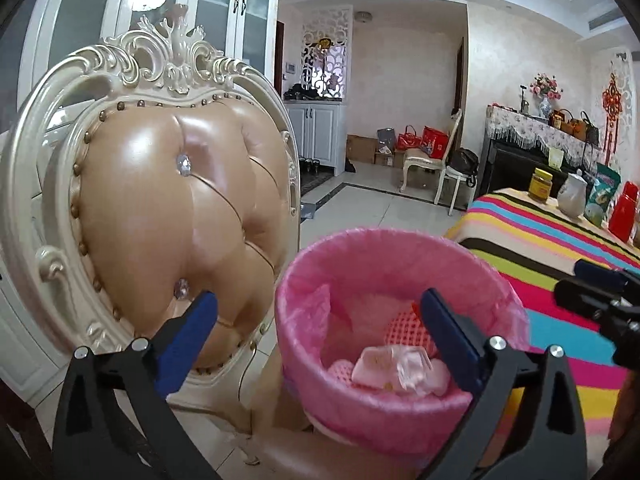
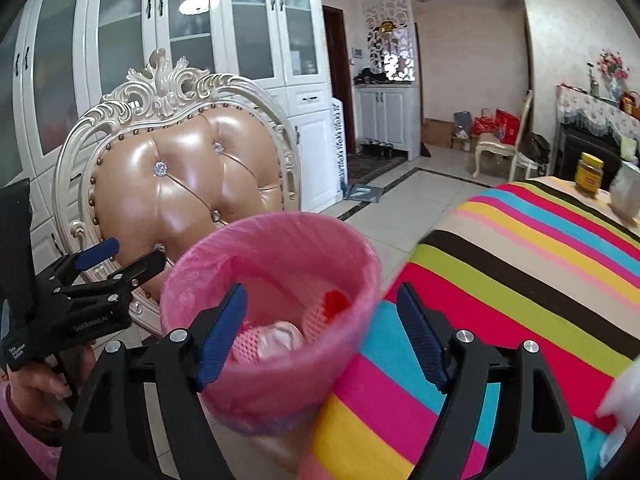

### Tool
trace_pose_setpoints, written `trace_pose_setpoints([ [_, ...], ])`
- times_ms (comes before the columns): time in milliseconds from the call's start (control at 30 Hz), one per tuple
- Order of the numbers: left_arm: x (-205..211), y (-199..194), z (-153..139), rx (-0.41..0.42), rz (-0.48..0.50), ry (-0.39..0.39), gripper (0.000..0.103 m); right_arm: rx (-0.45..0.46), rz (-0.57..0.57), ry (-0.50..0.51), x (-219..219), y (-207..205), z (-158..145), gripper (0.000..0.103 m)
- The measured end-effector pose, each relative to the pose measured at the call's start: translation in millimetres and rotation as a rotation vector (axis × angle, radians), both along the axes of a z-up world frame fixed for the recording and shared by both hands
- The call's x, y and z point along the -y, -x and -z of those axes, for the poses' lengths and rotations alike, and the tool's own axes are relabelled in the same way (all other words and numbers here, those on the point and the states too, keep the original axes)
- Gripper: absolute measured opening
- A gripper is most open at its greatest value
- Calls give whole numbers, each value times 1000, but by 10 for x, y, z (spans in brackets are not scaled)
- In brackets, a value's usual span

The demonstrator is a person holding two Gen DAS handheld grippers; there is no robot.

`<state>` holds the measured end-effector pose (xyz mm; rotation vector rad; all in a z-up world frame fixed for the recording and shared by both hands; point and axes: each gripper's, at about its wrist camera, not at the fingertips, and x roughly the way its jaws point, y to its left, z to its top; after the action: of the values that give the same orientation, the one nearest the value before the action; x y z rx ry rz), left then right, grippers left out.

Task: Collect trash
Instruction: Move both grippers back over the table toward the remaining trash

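Only right wrist view shows hand (image 2: 34,384) gripping left gripper (image 2: 132,256).

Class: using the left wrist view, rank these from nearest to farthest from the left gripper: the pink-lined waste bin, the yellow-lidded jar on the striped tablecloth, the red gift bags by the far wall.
From the left gripper:
1. Pink-lined waste bin, directly ahead.
2. Yellow-lidded jar, right, on the striped tablecloth.
3. Red gift bags, far wall.

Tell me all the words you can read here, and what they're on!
"GenRobot.AI": on the black body of the left gripper, first letter unclear.
Small white print lower on it: too small to read.
Yellow jar label: blurred.
Green packet on the striped table: blurred.
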<state>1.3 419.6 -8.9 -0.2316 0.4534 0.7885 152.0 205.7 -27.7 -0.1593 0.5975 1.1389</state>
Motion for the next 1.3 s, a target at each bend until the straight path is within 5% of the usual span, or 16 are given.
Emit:
trace_pose_setpoints([
  [300,601,-174,-4,13,147,60,98,24,113,-2,851,-39,-13,79],
  [733,2030,-1118,52,-73,500,85,98,40,391,32,2392,-391,101,82],
  [1033,3109,-1786,189,-129,723,112,98,6,622,57,3726,-744,227,87],
  [1300,3808,-1996,400,-190,829,101,98,-113,660,71,4595,-1120,458,91],
])
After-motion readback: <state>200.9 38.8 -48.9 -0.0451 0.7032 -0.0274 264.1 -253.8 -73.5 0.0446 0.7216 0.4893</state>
